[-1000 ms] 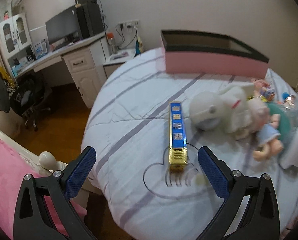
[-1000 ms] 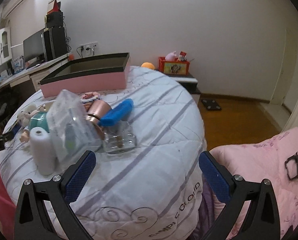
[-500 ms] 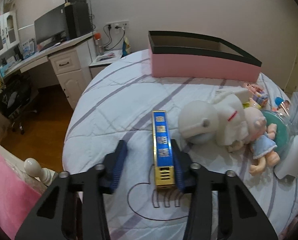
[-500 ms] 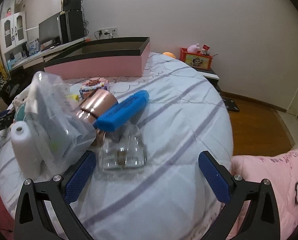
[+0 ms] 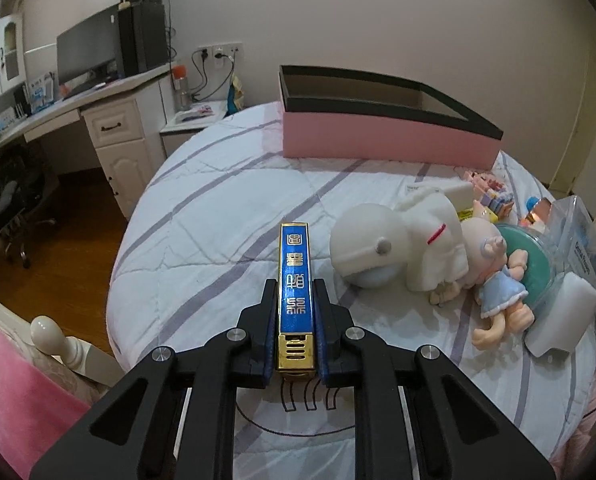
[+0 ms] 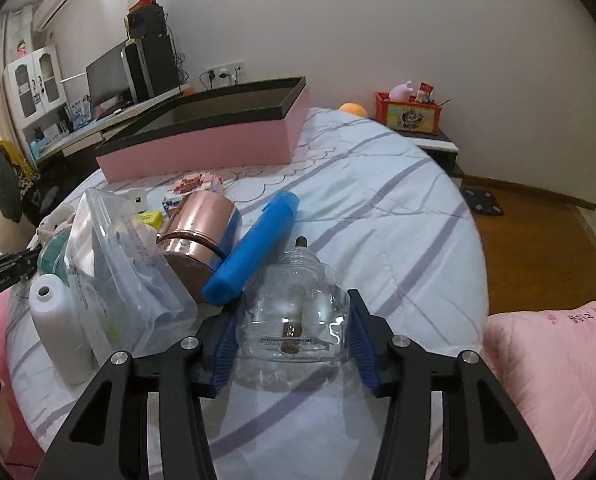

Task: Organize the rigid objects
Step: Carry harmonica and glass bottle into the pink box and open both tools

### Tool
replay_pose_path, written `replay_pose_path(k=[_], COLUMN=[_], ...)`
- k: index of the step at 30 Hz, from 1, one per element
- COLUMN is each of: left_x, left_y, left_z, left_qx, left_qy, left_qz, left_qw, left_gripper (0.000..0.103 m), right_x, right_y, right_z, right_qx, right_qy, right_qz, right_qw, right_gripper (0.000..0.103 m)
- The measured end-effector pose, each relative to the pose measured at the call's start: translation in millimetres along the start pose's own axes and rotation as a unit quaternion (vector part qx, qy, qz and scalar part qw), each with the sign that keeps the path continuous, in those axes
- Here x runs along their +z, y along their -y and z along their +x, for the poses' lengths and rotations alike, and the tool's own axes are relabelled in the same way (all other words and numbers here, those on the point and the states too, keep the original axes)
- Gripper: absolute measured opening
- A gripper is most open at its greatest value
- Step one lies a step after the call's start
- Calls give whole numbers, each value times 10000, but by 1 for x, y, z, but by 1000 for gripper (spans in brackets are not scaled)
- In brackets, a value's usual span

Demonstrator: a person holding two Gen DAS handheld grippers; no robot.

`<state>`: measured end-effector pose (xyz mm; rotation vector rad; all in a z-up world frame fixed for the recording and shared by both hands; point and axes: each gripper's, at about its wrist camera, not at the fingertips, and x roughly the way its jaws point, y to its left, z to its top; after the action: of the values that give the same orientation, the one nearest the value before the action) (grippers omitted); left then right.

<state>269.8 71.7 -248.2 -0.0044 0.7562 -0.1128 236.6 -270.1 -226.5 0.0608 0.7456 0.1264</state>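
A long blue and gold box (image 5: 295, 264) lies lengthwise on the striped bedspread (image 5: 217, 248). My left gripper (image 5: 296, 298) is shut on its near end, pads flat against both long sides. In the right wrist view a clear glass bottle (image 6: 293, 292) with a dark stopper lies on the bedspread (image 6: 378, 216). It sits between the blue pads of my right gripper (image 6: 293, 310), whose jaws are closing and meet the bottle's two sides. An open pink box with a black rim (image 5: 378, 140) (image 6: 201, 148) stands at the far side of the bed.
A white plush toy (image 5: 394, 252), a doll (image 5: 498, 296) and a white block (image 5: 558, 320) lie right of the long box. A blue tube (image 6: 253, 248), a copper cup (image 6: 197, 232), a clear plastic bag (image 6: 117, 264) and a white bottle (image 6: 57, 332) crowd the glass bottle's left. A desk (image 5: 97, 120) stands beyond the bed's left edge.
Both grippers stood wide open a second ago. The left one has shut on the long box. The right one moved forward to the glass bottle and narrowed around it.
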Motion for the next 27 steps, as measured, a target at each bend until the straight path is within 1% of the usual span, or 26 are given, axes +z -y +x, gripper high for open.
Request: replay_pose_path(k=[1, 7, 13, 17, 20, 21, 23, 25, 27], left_x=[1, 6, 33, 68, 100, 115, 135, 158, 178], left_y=[0, 3, 7, 21, 34, 40, 47, 57, 65], left_z=[-1, -8, -20, -23, -18, -12, -3, 13, 35], left_qx=[-54, -58, -153, -275, -482, -627, -766, -904, -1092], left_qy=[-22, 71, 319, 498, 580, 538, 539, 419, 194], left_qz=[-14, 40, 128, 439, 643, 716, 791, 857, 873], left_qw=[10000, 9999, 9993, 9974, 9951, 9940, 9925, 9913, 9900], left_gripper=[15, 15, 15, 15, 15, 15, 15, 15, 15], right_x=[0, 11, 40, 74, 107, 119, 138, 162, 179], right_y=[1, 7, 6, -12, -28, -34, -43, -53, -60], right_z=[-1, -11, -17, -12, 3, 10, 27, 50, 71], right_qx=[11, -26, 67, 247, 375, 433, 558, 639, 624], right_qy=[18, 203, 431, 551, 557, 539, 418, 231, 39], right_qz=[19, 94, 8, -282, -512, -590, -683, -781, -822], right_qw=[10000, 9997, 9990, 9978, 9964, 9959, 9952, 9946, 9947], right_gripper=[51, 51, 51, 51, 51, 51, 51, 51, 51])
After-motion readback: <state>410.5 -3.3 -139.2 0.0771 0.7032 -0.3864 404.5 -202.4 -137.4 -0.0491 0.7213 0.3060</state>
